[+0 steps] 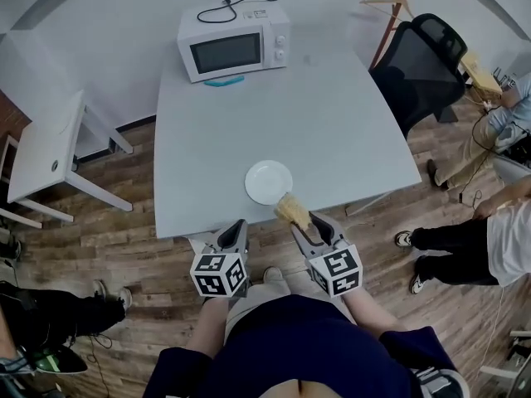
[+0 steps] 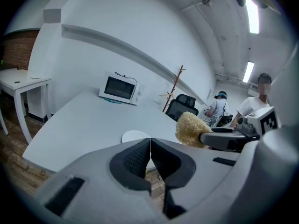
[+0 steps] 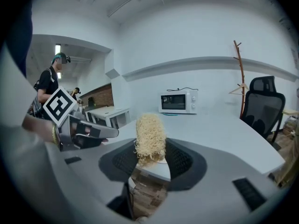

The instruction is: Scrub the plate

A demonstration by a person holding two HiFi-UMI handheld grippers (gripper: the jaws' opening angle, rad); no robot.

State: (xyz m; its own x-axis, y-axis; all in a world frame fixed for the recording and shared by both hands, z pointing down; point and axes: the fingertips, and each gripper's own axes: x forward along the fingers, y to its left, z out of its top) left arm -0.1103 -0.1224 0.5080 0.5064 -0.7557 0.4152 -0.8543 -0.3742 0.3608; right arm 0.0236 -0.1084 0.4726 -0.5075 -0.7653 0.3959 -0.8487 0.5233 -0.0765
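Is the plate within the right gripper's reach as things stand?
Probably yes. The right gripper, shut on the loofah scrubber, hangs at the table edge close to the plate, and nothing lies between them.

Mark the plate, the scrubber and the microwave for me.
round white plate (image 1: 268, 182): head view, its bare centre.
straw-coloured fibrous scrubber (image 3: 150, 130): right gripper view, middle of the bundle.
white boxy microwave (image 1: 226, 53): head view, its door window.
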